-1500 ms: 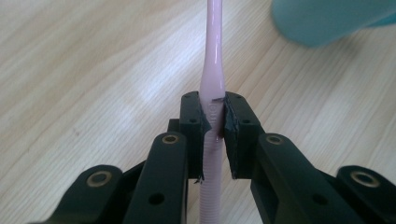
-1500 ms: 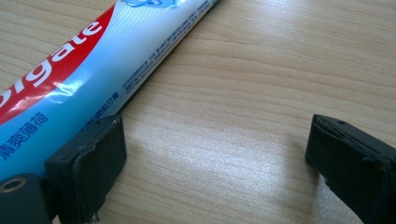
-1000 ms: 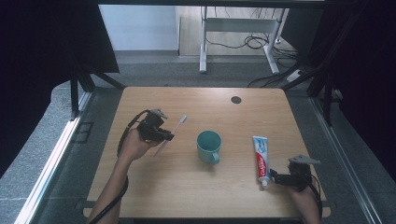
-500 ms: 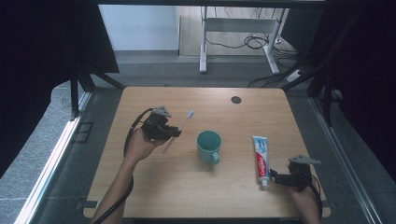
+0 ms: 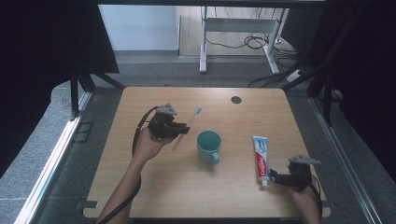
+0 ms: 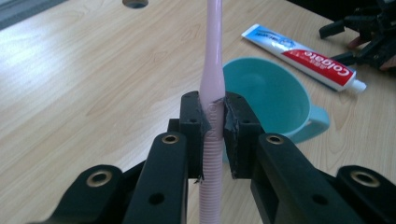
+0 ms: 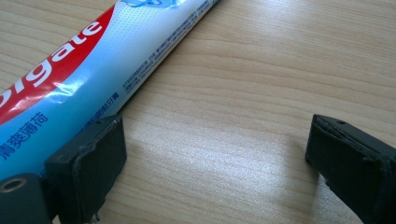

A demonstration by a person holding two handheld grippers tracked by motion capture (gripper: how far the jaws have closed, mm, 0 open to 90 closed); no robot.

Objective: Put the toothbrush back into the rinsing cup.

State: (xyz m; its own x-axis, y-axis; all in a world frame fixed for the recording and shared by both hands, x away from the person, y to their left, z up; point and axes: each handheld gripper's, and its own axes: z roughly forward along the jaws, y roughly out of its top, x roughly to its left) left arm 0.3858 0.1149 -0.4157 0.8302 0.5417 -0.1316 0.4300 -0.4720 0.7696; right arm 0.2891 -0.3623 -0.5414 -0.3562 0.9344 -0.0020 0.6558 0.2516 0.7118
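Toothpaste tube (image 7: 84,70) beside one (spread) jaw.

Grey floor (image 5: 42,154), white desk frame (image 5: 238,28) with tangled cables (image 5: 252,43) beyond.

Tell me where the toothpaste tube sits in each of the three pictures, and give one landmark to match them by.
High view: the toothpaste tube lies right of centre, cap toward the near edge, beside the right tongs.
Left gripper view: upper right, beyond the teal cup, cap pointing right.
Right gripper view: upper left, running diagonally past one of the open jaws.
Shared landmark: the tube's red logo band.
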